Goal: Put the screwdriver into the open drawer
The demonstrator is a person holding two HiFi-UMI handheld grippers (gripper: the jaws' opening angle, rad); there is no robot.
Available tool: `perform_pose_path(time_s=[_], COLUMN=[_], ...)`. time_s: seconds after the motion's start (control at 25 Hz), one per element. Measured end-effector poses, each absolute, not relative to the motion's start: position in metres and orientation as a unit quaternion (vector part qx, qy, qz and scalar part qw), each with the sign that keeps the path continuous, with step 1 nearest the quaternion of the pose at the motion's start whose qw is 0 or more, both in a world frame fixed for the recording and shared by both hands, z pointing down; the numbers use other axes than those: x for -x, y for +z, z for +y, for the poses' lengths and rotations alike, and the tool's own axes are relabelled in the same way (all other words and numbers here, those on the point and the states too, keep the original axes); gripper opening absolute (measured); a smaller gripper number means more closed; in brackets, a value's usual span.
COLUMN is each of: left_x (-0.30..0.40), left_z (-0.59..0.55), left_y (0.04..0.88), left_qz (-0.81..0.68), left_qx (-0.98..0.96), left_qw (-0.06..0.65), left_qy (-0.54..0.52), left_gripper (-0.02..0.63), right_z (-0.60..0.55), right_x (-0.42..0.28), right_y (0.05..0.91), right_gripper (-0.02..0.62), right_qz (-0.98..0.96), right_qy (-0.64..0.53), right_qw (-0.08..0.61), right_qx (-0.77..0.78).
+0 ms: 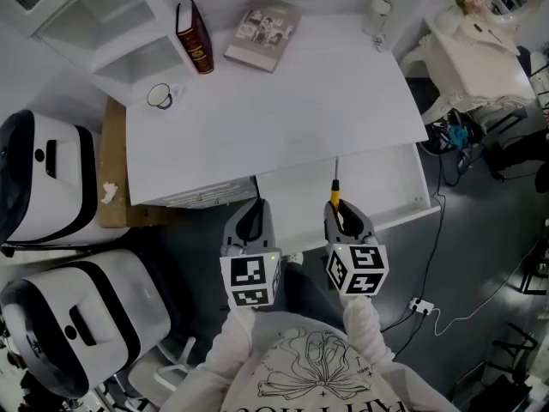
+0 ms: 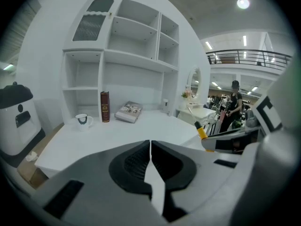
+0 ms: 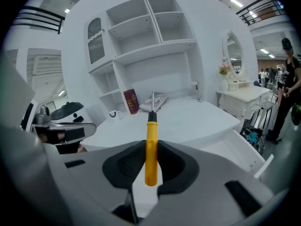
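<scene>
My right gripper [image 1: 335, 206] is shut on the yellow handle of a screwdriver [image 3: 151, 147]; its black collar and thin metal shaft [image 1: 335, 177] point forward over the open white drawer [image 1: 377, 191] under the desk's front edge. In the right gripper view the handle sits pinched between the two black pads [image 3: 171, 166], shaft aimed at the desk. My left gripper [image 1: 255, 215] hangs just left of the drawer, jaws together with nothing between them. In the left gripper view [image 2: 150, 153] the screwdriver's yellow handle [image 2: 201, 132] shows at the right.
On the white desk [image 1: 274, 118] lie a red book [image 1: 196, 36], a magazine [image 1: 263, 31] and a mug [image 1: 160, 96]. White shelves [image 1: 111, 24] stand at the back left. Two white-and-black appliances [image 1: 51, 178] sit left, a white dresser [image 1: 476, 54] right. Cables trail on the floor [image 1: 429, 303].
</scene>
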State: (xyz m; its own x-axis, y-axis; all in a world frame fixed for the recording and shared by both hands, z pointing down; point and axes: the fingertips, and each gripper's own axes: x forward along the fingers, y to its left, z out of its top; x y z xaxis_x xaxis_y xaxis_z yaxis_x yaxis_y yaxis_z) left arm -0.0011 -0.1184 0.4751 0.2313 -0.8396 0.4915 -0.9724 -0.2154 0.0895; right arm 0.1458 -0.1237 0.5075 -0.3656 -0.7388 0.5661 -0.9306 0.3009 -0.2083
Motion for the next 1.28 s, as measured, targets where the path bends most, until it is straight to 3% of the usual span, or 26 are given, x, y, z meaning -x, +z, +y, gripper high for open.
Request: perform_pose_path(time_s=[1.28], left_x=[0.022], left_z=[-0.140], left_y=[0.598], left_qz=[-0.520], left_qx=[-0.766], left_qw=[0.295], left_qy=[0.236], left_gripper=[0.011], right_z=[-0.123], right_x=[-0.098], right_y=[0.668], right_gripper=[0.072], right_qz=[-0.732], right_qy=[0.362], right_qw=[0.321], right_qx=[-0.480])
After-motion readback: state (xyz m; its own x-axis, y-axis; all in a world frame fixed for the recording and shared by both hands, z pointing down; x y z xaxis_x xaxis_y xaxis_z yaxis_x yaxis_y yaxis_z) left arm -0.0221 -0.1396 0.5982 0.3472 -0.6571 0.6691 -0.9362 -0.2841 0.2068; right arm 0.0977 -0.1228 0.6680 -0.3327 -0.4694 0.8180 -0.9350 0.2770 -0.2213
